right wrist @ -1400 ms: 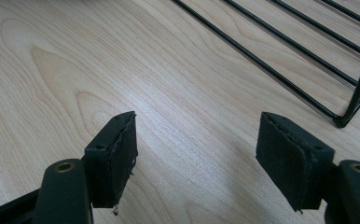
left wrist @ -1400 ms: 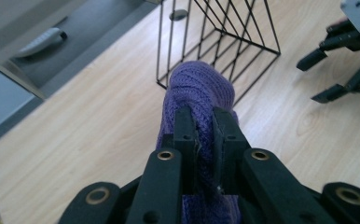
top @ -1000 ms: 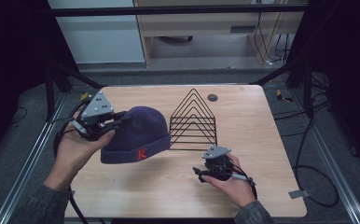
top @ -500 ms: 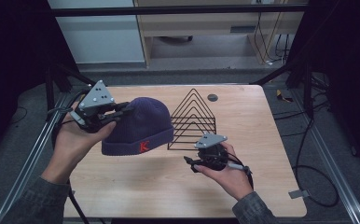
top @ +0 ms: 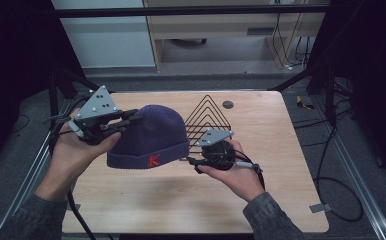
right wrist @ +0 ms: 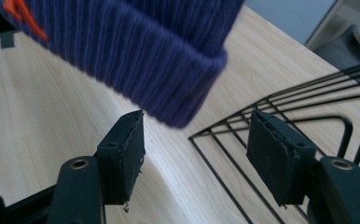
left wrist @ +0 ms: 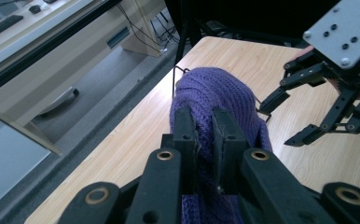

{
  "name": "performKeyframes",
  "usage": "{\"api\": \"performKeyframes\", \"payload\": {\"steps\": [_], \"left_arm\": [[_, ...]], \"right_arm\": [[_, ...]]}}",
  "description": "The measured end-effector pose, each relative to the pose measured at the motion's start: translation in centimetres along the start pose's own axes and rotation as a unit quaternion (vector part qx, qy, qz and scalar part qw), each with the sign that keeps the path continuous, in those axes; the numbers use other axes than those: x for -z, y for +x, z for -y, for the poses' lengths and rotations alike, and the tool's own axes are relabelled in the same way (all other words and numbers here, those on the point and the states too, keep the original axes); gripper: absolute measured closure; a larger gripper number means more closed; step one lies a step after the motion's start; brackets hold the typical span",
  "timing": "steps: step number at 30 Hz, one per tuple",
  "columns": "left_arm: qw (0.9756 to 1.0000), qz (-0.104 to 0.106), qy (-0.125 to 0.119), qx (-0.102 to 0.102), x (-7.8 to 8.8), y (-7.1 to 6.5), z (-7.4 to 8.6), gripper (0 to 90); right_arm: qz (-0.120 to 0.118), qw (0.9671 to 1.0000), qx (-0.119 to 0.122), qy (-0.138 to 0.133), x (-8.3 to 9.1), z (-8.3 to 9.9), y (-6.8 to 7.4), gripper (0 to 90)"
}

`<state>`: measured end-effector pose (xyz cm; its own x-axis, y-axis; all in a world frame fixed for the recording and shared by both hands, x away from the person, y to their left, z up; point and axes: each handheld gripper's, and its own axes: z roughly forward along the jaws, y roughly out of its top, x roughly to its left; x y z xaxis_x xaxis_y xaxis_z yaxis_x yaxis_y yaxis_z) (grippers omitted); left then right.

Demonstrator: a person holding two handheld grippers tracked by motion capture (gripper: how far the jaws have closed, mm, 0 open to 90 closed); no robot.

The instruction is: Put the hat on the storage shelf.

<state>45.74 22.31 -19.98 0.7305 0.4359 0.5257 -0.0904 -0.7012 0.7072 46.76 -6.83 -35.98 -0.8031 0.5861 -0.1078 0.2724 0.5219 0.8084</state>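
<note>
A purple knit beanie with a red letter on its cuff hangs above the wooden table. My left gripper is shut on its crown side; in the left gripper view the jaws pinch the knit between them. My right gripper is open at the cuff's right corner, and its jaws have just been closing. In the right gripper view the cuff's corner hangs just ahead of the gap, and neither pad touches it.
A black wire rack of nested triangles stands behind the beanie, close to my right gripper, with its base bars lying under that gripper's far jaw. A small dark disc lies near the table's far edge.
The left gripper has lifted the beanie off the table. The right hand has risen and moved left toward the cuff, its jaws narrowing.
</note>
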Motion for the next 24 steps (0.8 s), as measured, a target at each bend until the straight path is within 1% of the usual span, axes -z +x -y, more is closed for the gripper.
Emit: {"api": "performKeyframes", "payload": {"steps": [5,6,8,13,16,17,18,19,20,24], "left_arm": [[1.0000,0.001,-0.009,0.001,-0.1,0.1,-0.3,81.4],[0.9999,0.001,-0.011,0.001,-0.1,0.2,-0.4,81.3],[0.9999,0.002,-0.015,0.002,-0.3,0.3,-0.7,81.4],[0.9998,0.008,-0.018,0.002,-0.6,0.7,-0.9,81.4],[0.9998,0.005,-0.018,0.007,-0.6,0.9,-0.9,81.3],[0.9997,0.007,-0.020,0.010,-0.7,1.1,-0.8,81.3],[0.9997,0.007,-0.020,0.010,-0.7,1.1,-0.8,81.4],[0.9996,0.010,-0.023,0.015,-0.8,1.3,-0.7,81.3],[0.9995,0.011,-0.025,0.017,-0.9,1.4,-0.7,81.4],[0.9992,0.007,-0.027,0.028,-1.0,1.9,-0.7,81.3]], "right_arm": [[-0.020,0.9998,0.003,0.002,-0.4,-1.4,-0.3,38.1],[-0.028,0.9996,0.003,0.004,-0.6,-1.8,-0.4,40.5],[-0.033,0.9994,0.004,0.002,-0.7,-2.0,-0.5,44.0],[-0.031,0.9995,0.007,0.001,-0.7,-2.7,-0.9,52.4],[-0.041,0.9992,0.003,-0.003,-0.5,-3.0,-1.2,59.4],[-0.042,0.9991,0.005,-0.003,-0.4,-3.1,-1.2,61.7],[-0.042,0.9991,0.005,-0.003,-0.4,-3.1,-1.2,61.7],[-0.044,0.9990,0.008,-0.004,-0.2,-3.3,-1.3,67.4],[-0.043,0.9990,0.010,-0.005,-0.2,-3.4,-1.3,69.4],[-0.044,0.9989,0.014,-0.006,-0.1,-3.7,-1.4,76.2]]}}
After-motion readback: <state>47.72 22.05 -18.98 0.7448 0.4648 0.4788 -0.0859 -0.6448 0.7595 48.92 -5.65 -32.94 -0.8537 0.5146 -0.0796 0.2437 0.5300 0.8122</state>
